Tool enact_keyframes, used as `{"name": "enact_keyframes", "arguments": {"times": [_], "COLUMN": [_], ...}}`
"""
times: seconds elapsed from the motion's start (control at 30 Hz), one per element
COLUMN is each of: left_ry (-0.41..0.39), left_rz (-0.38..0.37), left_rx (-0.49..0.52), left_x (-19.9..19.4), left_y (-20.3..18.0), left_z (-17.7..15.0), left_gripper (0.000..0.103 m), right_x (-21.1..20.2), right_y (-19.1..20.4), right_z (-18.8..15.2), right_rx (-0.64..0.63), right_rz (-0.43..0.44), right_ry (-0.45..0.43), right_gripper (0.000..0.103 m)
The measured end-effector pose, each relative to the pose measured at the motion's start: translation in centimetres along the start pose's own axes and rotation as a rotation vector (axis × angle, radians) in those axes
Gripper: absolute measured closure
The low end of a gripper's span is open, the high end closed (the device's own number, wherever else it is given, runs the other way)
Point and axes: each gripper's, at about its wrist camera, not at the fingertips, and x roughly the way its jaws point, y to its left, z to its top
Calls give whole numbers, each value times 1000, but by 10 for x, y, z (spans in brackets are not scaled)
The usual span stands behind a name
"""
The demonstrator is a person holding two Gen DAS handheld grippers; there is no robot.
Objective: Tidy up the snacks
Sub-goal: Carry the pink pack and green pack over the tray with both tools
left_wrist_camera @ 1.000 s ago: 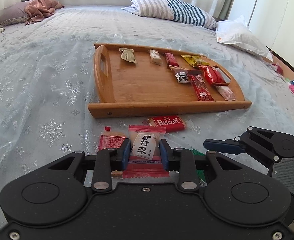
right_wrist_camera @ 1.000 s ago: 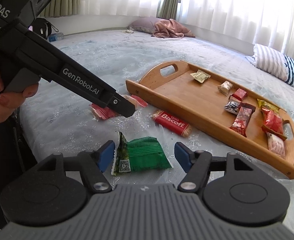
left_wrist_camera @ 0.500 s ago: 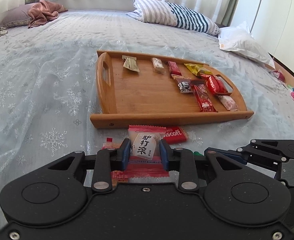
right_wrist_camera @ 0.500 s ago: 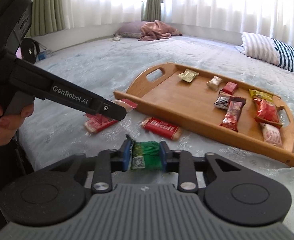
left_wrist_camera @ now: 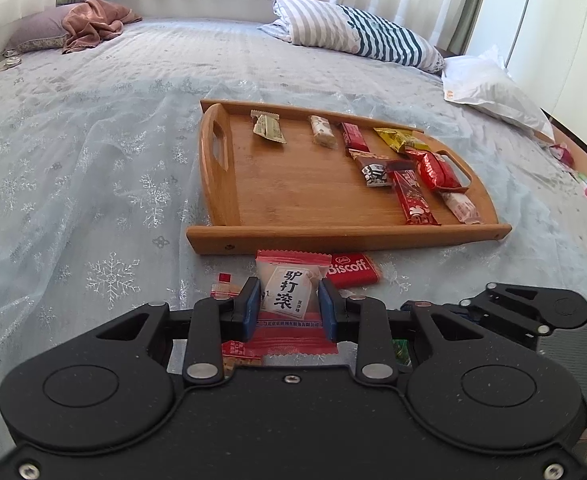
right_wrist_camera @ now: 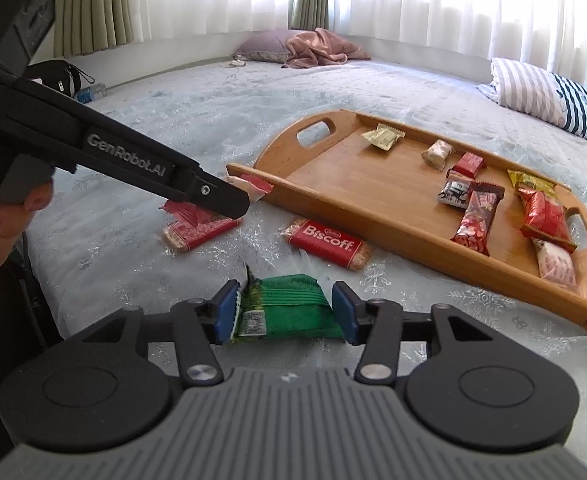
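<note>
Bedspread holds a red "Biscoff" packet; "GenRobot.AI" marks left hand-held gripper.

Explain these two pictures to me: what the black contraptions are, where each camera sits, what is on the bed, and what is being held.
No robot here: a person holds a hand-held gripper, a black two-finger clamp, in each hand. Each picture comes from a camera on one clamp, looking along its blue fingers.

The left hand-held gripper is shut on a red-and-white snack packet with Chinese lettering. The right hand-held gripper has a green foil snack packet between its jaws, which are opening; the pads do not seem to press on it.

On the pale snowflake-patterned bedspread lies a wooden handled tray bearing several wrapped snacks. Beside it lie a red Biscoff biscuit packet and a red cracker packet.
</note>
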Motion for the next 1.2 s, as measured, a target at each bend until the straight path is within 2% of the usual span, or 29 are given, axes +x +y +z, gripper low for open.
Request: {"name": "enact_keyframes", "arguments": {"times": [0.1,0.23,0.43,0.67,0.93,1.07,1.2], "left_ry": [-2,-10,-24,-68,-78,-63,-41], "left_rz": [1,0,-7,-21,-8,0,17], "left_rx": [-1,-1,1,19,-17,-53,-64], "left_x": [0,-1,0,9,50,77,105], "left_y": [-1,-1,-1,-3,3,10,13], "left_z": [0,2,13,44,89,105,116], "left_gripper": [74,74,73,74,74,74,74], "right_x": [5,-2,-17,-19,12,38,66], "right_y": [-2,1,-6,-24,-53,-66,-79], "right_z": [-3,-3,5,27,60,76,85], "right_rx": [25,37,75,62,10,-16,-47], "right_rz": [10,-4,-29,-113,-175,-201,-191], "right_ry": [11,-15,-68,-125,-177,-168,-136], "right_gripper": [48,51,51,51,51,51,51]}}
